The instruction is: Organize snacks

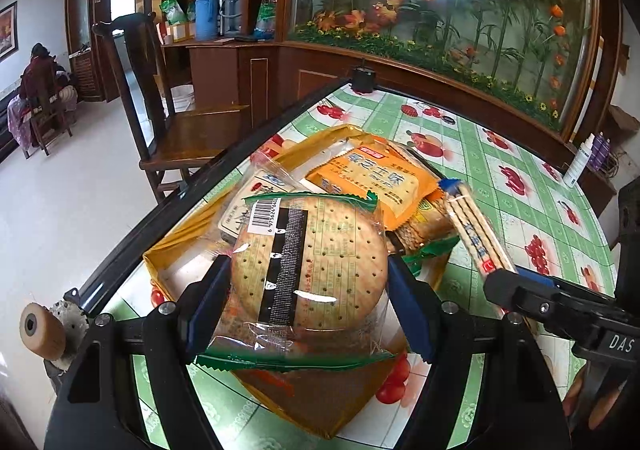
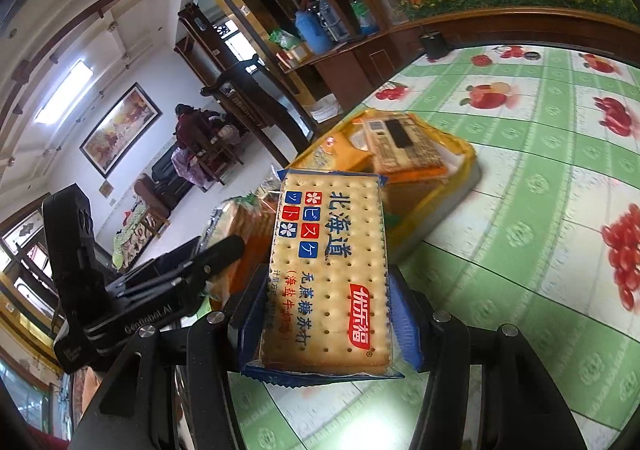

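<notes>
My left gripper (image 1: 308, 270) is shut on a round cracker pack (image 1: 308, 250) in clear wrap with green ends, held over a yellow tray (image 1: 160, 254). In the tray lie an orange biscuit pack (image 1: 380, 177) and a white pack (image 1: 256, 201). My right gripper (image 2: 328, 284) is shut on a rectangular soda cracker pack (image 2: 328, 250) with blue ends, beside the yellow tray (image 2: 468, 153). In the left wrist view that rectangular pack (image 1: 476, 226) shows edge-on in the right gripper (image 1: 500, 278). The right wrist view shows the left gripper (image 2: 216, 254) at the left with the round pack (image 2: 240, 226).
The table (image 1: 500, 153) wears a green checked cloth with fruit prints. A wooden chair (image 1: 188, 129) stands by its left edge. A small black object (image 1: 363, 79) sits at the far corner and a white bottle (image 1: 578, 159) at the right. A person (image 1: 38, 73) sits far off.
</notes>
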### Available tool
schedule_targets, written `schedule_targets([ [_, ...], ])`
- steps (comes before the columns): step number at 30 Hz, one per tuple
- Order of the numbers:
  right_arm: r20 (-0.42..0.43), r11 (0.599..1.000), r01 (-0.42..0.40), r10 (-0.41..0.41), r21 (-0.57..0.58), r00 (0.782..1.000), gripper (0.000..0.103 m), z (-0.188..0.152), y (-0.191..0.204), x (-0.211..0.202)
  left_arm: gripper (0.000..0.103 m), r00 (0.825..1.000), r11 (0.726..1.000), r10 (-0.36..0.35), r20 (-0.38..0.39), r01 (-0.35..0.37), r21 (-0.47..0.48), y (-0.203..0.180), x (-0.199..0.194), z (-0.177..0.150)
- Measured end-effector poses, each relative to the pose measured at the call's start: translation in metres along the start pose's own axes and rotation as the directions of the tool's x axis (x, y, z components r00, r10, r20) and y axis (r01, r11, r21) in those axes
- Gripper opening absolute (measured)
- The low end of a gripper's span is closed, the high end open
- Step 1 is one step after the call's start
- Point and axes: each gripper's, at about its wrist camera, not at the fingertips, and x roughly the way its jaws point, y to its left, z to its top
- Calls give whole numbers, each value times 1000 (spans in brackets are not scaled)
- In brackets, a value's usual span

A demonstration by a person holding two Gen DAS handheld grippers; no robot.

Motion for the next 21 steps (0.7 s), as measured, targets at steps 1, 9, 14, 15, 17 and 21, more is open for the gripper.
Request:
schedule_targets([
  [1,2,1000,-4,4,1,1000,56,1,1,2,76,1000,1000,2,2,-2,-6,2,0,0],
  [9,-7,1000,-30,30,-4,1000,56,8,12,23,76,1000,999,25,12,-25,-36,19,1,5],
  [14,-13,999,-46,46,-22,999,56,15,23,37,76,1000,999,30,10,-29,-39,22,4,7],
  [15,-15,999,-48,48,-25,999,56,16,25,40,76,1000,999,31,8,-30,-34,22,5,7],
  [17,-18,998,-54,54,-27,998,56,19,28,46,76,1000,999,30,8,-29,-33,23,5,8],
  [21,-26,998,-54,53,-24,998,56,24,28,58,76,999,999,34,11,-34,-35,26,5,10],
])
